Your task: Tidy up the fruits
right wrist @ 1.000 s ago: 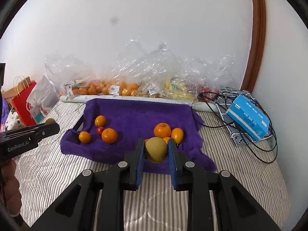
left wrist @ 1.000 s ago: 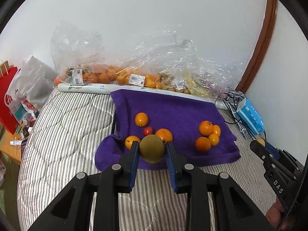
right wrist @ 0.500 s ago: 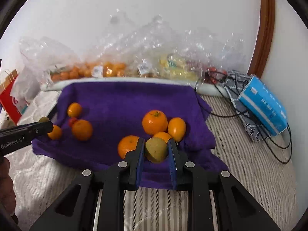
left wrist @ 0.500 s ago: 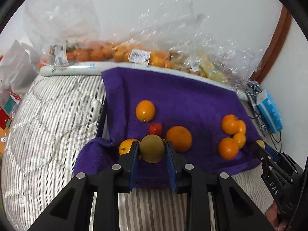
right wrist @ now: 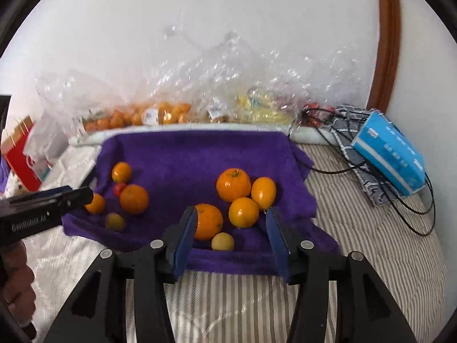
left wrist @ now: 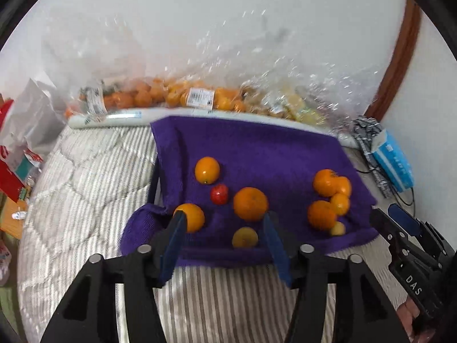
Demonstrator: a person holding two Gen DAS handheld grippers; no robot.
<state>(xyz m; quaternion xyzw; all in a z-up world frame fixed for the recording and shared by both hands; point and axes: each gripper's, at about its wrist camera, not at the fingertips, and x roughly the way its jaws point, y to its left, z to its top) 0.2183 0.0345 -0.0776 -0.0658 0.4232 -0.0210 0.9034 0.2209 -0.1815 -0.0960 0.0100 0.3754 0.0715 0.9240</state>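
Opening over the near edge of the purple towel (left wrist: pixel 257 148), both grippers have their fingers spreading with a small yellowish fruit lying loose between each pair, no pad pressing on it. The left gripper (left wrist: pixel 225 228) frames a dull yellow-green fruit (left wrist: pixel 244 237) resting on the towel just ahead of its fingers, closer to the right-hand finger, with an orange (left wrist: pixel 190 217) against the left-hand finger (left wrist: pixel 174 237) and a larger orange (left wrist: pixel 250 203) just beyond. The right gripper (right wrist: pixel 230 228) frames a pale yellow fruit (right wrist: pixel 222 241) on the towel beside its cluster of oranges (right wrist: pixel 234 184), one orange (right wrist: pixel 208 221) touching the left-hand finger (right wrist: pixel 185 237). Each round fruit sits directly in front of its own gripper, so any retreat should probably run straight back along the fingers to avoid nudging the neighbours.
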